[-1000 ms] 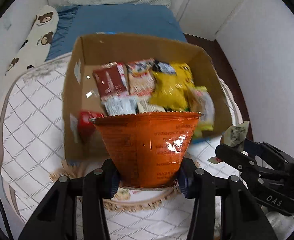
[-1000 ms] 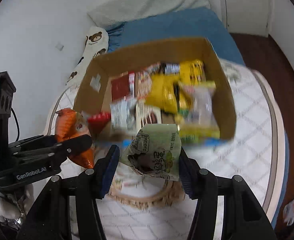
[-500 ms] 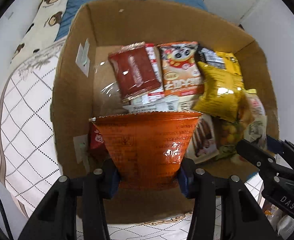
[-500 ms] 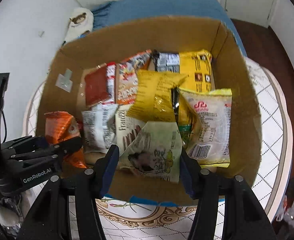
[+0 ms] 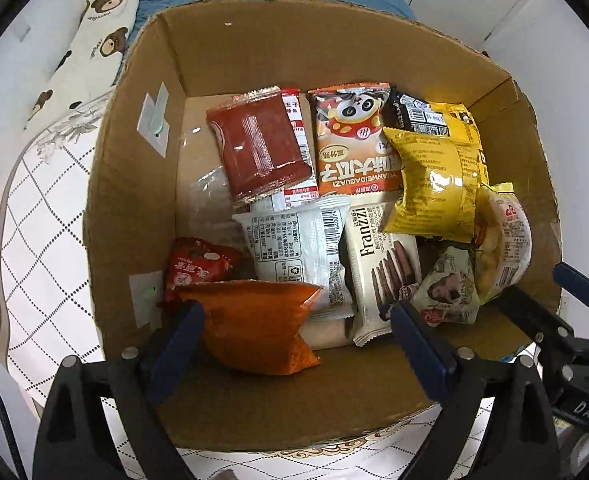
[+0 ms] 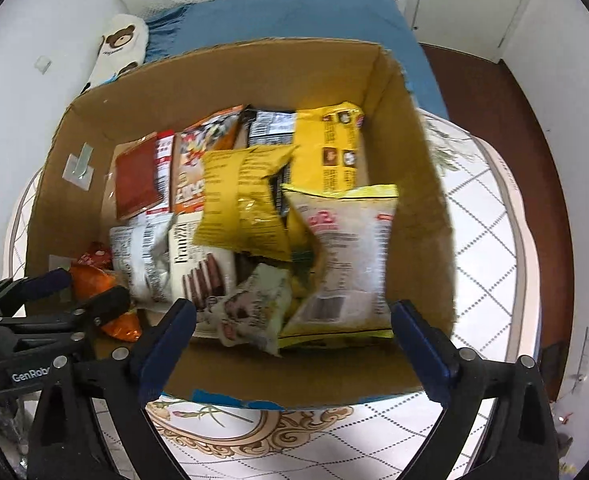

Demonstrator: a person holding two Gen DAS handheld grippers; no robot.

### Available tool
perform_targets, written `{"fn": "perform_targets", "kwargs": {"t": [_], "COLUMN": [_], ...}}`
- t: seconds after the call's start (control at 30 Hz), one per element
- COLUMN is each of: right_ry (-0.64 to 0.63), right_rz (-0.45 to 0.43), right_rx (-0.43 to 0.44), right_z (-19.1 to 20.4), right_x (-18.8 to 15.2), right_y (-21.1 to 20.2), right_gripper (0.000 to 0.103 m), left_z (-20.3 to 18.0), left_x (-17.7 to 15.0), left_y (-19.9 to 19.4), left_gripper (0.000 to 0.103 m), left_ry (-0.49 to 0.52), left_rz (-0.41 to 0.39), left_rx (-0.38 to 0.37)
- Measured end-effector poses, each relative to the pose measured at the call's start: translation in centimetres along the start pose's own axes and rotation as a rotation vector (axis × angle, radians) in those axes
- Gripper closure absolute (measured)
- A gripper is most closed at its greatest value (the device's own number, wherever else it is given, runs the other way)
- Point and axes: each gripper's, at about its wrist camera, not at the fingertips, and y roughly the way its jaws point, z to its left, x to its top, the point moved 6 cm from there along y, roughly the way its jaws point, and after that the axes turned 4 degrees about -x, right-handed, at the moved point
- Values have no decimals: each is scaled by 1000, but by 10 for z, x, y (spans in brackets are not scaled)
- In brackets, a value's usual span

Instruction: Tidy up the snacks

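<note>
An open cardboard box full of snack packets sits on the bed below both grippers. My left gripper points down into its front left corner with its jaws opening wide. The orange packet lies loose on the box floor between them, beside the left finger. My right gripper hangs over the front of the box, jaws opening. The pale green packet lies blurred among the snacks between its fingers, free of both pads. Each gripper shows at the other view's edge: the right gripper and the left gripper.
The box also holds a red packet, a panda packet, a yellow bag, a Franzzi biscuit pack and a white packet. Around it lie quilted white bedding, a teddy-bear pillow, a blue blanket and dark floor.
Both grippers came down over the box, each shut on its packet, then opened. The orange packet and the pale green packet dropped into the box.
</note>
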Motion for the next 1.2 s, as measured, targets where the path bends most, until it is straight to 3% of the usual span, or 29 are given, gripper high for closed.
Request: {"fn": "perform_targets", "kwargs": {"t": [0.57,1.0,1.2], "right_ry": [9,-4,-6], "right_rz": [-103,-288,-369], "right_rx": [-40,-7,23], "right_z": [-13,-13,-9], "right_x": [-4,-47,-75], "right_y": [-38,-132,-182], "right_gripper": [3,2,2], "left_z": [0,-16,-26], "left_x": [-15,-65,-98], "left_y": [-48,-144,-181], "left_gripper": [8,8,8], "left_ry": [-29,-24,3], "left_rz": [-141,-412,-489], "left_rx": [29,76,78]}}
